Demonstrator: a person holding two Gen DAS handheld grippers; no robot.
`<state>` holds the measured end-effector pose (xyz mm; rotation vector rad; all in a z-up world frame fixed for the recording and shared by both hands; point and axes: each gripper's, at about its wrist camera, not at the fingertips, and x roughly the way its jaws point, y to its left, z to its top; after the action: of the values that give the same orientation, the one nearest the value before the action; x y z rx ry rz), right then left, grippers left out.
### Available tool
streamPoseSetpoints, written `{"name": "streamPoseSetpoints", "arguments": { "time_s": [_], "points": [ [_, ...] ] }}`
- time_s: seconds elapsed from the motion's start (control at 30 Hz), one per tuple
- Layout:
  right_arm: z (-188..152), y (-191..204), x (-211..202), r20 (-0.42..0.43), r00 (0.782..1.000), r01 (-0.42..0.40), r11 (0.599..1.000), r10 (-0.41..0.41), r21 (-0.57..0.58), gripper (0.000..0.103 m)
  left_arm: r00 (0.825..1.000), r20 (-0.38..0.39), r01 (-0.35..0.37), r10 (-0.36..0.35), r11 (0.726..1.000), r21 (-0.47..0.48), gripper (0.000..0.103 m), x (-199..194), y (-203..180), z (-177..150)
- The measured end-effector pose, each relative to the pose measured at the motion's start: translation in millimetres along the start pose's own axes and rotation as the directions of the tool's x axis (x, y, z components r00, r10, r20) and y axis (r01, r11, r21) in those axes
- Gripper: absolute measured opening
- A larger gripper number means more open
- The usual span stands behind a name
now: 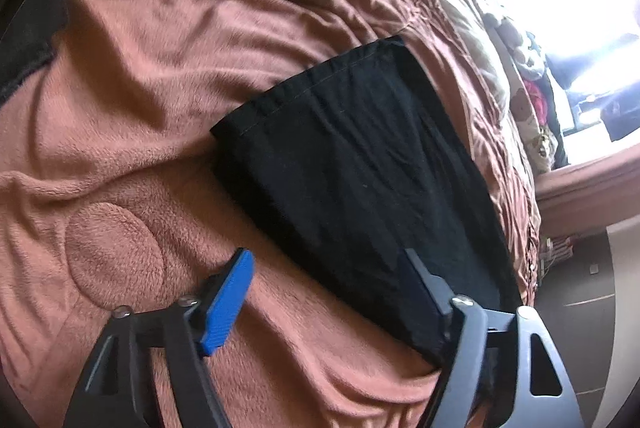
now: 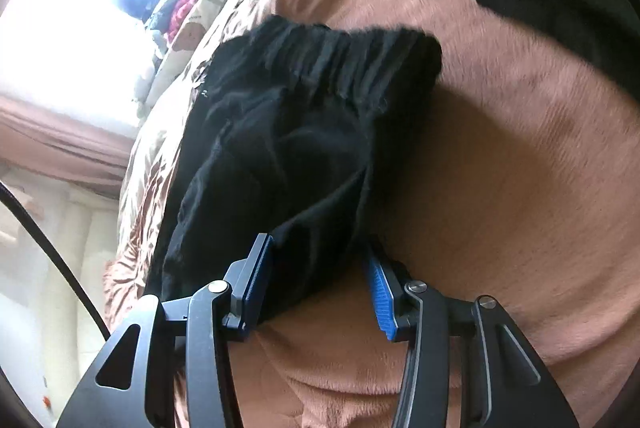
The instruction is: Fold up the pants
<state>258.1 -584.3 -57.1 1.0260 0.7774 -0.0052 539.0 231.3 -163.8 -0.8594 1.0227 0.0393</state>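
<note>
The black pants (image 1: pixel 352 164) lie on the brown fleece blanket (image 1: pixel 120 132) folded leg over leg, lengthwise folds seemingly left, while the left gripper (image 1: pixel 332 288) and right gripper (image 2: pixel 320 280) both stand spread, straddling cloth without pinching it.

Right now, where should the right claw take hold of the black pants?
Probably the near folded edge of the black pants, approached from the near side: that bunched corner already lies between the right claw fingers, while the gathered waistband lies farther away.

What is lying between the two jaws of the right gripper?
In the right wrist view, a fold of the black pants lies between the open jaws of the right gripper.
</note>
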Motion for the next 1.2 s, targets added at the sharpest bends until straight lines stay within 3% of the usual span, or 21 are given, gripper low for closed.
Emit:
{"name": "streamPoseSetpoints", "arguments": {
  "time_s": [0.07, 0.4, 0.47, 0.5, 0.53, 0.57, 0.73, 0.97, 1.2],
  "points": [
    [6, -5, 0, 0.009, 1.0, -0.017, 1.0, 0.017, 0.012, 0.043, 1.0, -0.009, -0.003, 0.003, 1.0, -0.026, 0.063, 10, 5, 2],
    [11, -18, 14, 0.075, 0.993, -0.096, 0.993, 0.091, 0.073, 0.043, 0.994, 0.107, 0.002, 0.002, 0.999, -0.038, 0.059, 26, 1, 12],
    [10, -19, 17, 0.094, 0.991, -0.107, 0.991, 0.099, 0.079, 0.039, 0.991, 0.13, -0.013, 0.02, 0.999, -0.052, 0.029, 25, 5, 15],
    [12, -21, 17, 0.105, 0.99, -0.105, 0.991, 0.096, 0.086, 0.035, 0.988, 0.144, -0.043, 0.052, 0.997, -0.067, 0.019, 24, 8, 17],
    [12, -22, 18, 0.118, 0.991, -0.082, 0.993, 0.071, 0.089, 0.019, 0.986, 0.153, -0.054, 0.066, 0.995, -0.083, 0.012, 23, 11, 18],
    [12, -24, 19, 0.128, 0.99, -0.073, 0.993, 0.061, 0.097, 0.011, 0.985, 0.16, -0.047, 0.062, 0.994, -0.094, 0.009, 21, 13, 19],
    [8, -14, 4, 0.185, 0.979, -0.102, 0.992, 0.086, 0.08, 0.006, 0.971, 0.227, -0.076, 0.08, 0.997, -0.027, 0.007, -4, -12, 22],
    [6, 15, -13, 0.206, 0.972, -0.114, 0.993, 0.114, -0.01, 0.004, 0.959, 0.281, -0.032, 0.027, 0.999, 0.013, 0.006, -52, -43, 32],
    [-5, 21, -38, 0.212, 0.968, -0.129, 0.99, 0.138, -0.057, 0.004, 0.957, 0.288, -0.046, 0.034, 0.998, 0.037, 0.006, -92, -53, 29]
  ]
}}
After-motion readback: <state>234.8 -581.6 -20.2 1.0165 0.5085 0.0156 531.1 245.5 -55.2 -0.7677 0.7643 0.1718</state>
